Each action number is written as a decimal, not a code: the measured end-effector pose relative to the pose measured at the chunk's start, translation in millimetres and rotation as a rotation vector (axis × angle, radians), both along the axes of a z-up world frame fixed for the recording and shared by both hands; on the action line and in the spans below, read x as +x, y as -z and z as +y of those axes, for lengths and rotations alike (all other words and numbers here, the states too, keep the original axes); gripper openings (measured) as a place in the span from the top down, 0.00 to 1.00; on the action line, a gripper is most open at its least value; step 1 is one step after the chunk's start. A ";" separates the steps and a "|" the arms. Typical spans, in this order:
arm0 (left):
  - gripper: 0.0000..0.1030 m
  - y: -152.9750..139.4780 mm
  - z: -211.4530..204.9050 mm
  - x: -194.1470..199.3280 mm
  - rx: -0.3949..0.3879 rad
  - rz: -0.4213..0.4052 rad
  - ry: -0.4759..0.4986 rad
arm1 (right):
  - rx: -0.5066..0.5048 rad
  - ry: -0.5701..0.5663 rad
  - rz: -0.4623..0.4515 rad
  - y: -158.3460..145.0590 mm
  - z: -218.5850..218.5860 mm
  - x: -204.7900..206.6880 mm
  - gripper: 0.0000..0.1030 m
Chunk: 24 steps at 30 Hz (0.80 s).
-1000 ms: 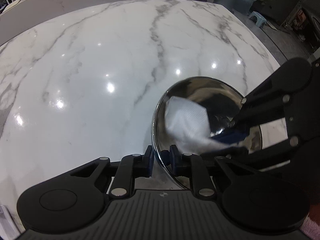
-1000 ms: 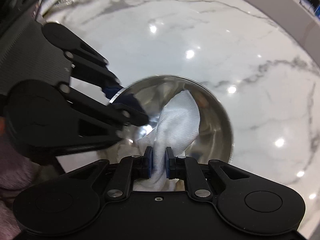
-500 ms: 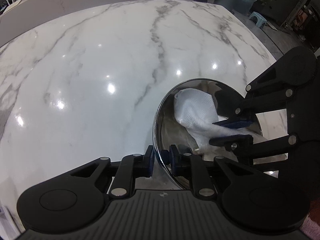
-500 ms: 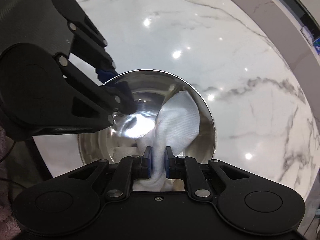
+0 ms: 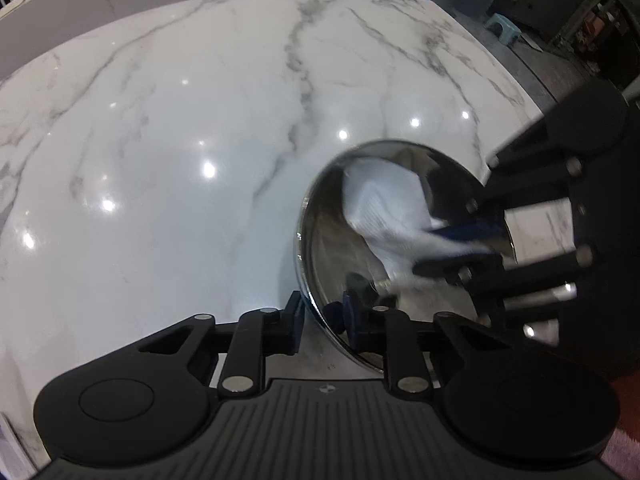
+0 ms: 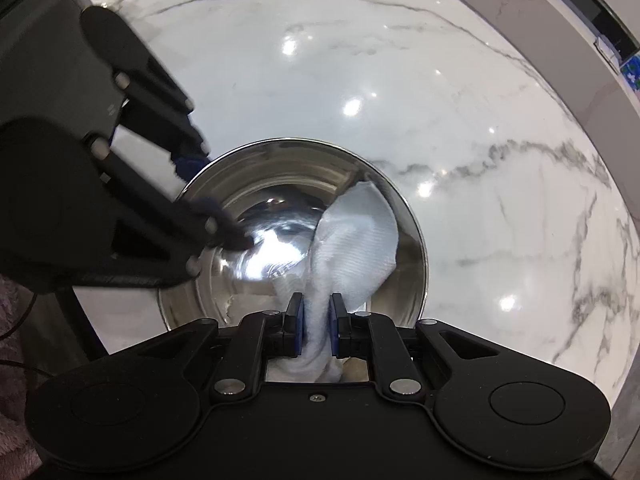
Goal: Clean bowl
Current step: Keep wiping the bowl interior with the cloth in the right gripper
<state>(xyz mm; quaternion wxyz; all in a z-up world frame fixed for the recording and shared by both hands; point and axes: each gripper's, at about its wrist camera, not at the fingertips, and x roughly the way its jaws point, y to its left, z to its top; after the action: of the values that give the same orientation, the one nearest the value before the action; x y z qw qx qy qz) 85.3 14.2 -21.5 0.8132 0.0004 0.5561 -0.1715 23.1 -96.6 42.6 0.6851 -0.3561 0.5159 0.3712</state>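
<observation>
A shiny steel bowl [image 5: 332, 240] stands tilted on the marble table, also seen in the right wrist view [image 6: 256, 184]. My left gripper [image 5: 322, 318] is shut on the bowl's near rim, one finger inside and one outside; it shows at the left of the right wrist view [image 6: 204, 196]. My right gripper [image 6: 316, 314] is shut on a white cloth [image 6: 352, 240] that presses against the bowl's inner right wall. In the left wrist view the cloth [image 5: 384, 204] lies inside the bowl, held by the right gripper [image 5: 460, 246].
The white marble table [image 5: 180, 140] spreads wide to the left and far side. Its right edge [image 5: 500, 68] drops to a dark floor with a bin and a small stool. A raised ledge [image 6: 560, 40] borders the table in the right wrist view.
The right gripper has swept the cloth around inside the bowl, from the middle toward the far wall. The left gripper keeps its hold on the rim; the bowl shifted slightly.
</observation>
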 end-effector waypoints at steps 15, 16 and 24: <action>0.89 -3.1 -0.8 4.7 0.036 -0.078 -0.034 | 0.089 0.024 0.089 16.6 24.1 -21.9 0.90; 0.89 -3.1 -0.7 4.5 0.038 -0.078 -0.032 | 0.054 0.011 0.048 17.3 26.2 -24.2 0.90; 0.83 -3.7 -4.2 0.5 0.052 -0.055 -0.025 | 0.004 0.029 -0.052 19.8 28.6 -29.0 0.90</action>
<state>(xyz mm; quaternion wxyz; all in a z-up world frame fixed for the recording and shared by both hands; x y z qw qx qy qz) 85.8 9.9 -17.9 0.8300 0.0193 0.5376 -0.1470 -5.9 -68.0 22.7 0.7042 -0.3567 0.5024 0.3527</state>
